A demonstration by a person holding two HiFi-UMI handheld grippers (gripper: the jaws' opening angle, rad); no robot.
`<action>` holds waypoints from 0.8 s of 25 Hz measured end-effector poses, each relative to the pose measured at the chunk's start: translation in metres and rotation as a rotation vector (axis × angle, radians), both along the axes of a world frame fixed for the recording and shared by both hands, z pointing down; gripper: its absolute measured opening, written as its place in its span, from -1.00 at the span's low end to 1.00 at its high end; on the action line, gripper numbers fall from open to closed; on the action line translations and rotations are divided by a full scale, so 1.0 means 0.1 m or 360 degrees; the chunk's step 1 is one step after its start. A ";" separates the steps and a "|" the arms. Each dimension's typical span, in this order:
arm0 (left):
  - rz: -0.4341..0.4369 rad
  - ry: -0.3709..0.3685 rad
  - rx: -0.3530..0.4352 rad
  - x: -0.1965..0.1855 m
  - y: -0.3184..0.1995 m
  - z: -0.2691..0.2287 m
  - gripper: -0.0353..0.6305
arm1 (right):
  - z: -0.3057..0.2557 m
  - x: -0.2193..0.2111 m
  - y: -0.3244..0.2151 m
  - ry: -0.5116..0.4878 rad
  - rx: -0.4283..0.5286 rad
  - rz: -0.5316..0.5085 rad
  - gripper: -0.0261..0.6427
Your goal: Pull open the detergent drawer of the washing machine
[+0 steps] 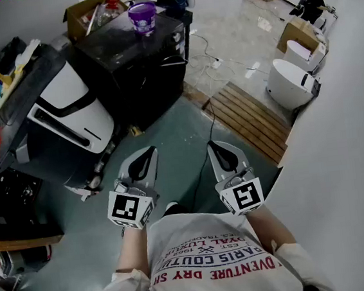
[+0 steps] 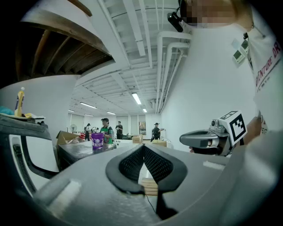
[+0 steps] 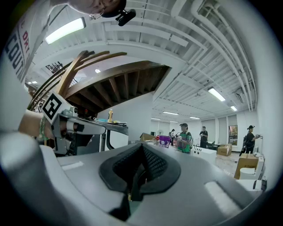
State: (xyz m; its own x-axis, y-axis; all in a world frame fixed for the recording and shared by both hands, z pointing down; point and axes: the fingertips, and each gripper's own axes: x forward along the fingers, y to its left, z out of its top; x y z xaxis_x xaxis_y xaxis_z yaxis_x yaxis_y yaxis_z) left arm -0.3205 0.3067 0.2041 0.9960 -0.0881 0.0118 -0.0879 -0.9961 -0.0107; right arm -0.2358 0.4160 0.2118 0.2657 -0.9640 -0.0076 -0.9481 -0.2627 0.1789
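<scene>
The main risk is a grab at the wrong part. The washing machine [image 1: 68, 105] shows only at a slant from above, and its detergent drawer cannot be told for certain. It is probably one of the dark-edged strips on the white front, but the head view is too oblique to say which. A pull on a fixed trim or on the door would either slip off or rock the machine, and the loose clutter [image 1: 3, 76] piled on its dark top could slide.

A second risk lies in the jaws. The left hand-held gripper [image 1: 149, 151] has its pads pressed together with nothing between them, and the right hand-held gripper [image 1: 213, 146] looks the same in its own view. Either one must spread before it can take a drawer lip. If it arrives closed, it will only bump the panel.

A third risk is underfoot: a cable [image 1: 204, 162] runs along the floor between the two hand-held grippers, right where a step toward the machine might land.

The machine stands to the left of and ahead of the left hand-held gripper, well apart from it. Both hand-held grippers are held level and point forward past the machine, toward the black counter [image 1: 131, 63] that carries a purple bucket [image 1: 142, 16]. In the left gripper view the machine's white front [image 2: 37, 154] fills only the far left edge, so that gripper must turn left and close in before any pull.
</scene>
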 end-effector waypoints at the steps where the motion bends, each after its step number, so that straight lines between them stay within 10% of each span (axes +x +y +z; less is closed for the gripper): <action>1: -0.0006 0.0000 -0.0006 0.01 0.01 -0.01 -0.89 | -0.01 0.01 0.00 -0.0004 -0.0001 -0.0003 -0.92; 16: 0.0014 0.0072 -0.0095 0.11 0.17 -0.03 -0.89 | 0.06 0.13 0.13 -0.0108 0.0006 -0.0012 -0.92; 20: 0.0004 0.0121 -0.0170 0.22 0.13 -0.02 -0.09 | 0.16 0.24 0.19 -0.0139 -0.0013 0.0020 -0.92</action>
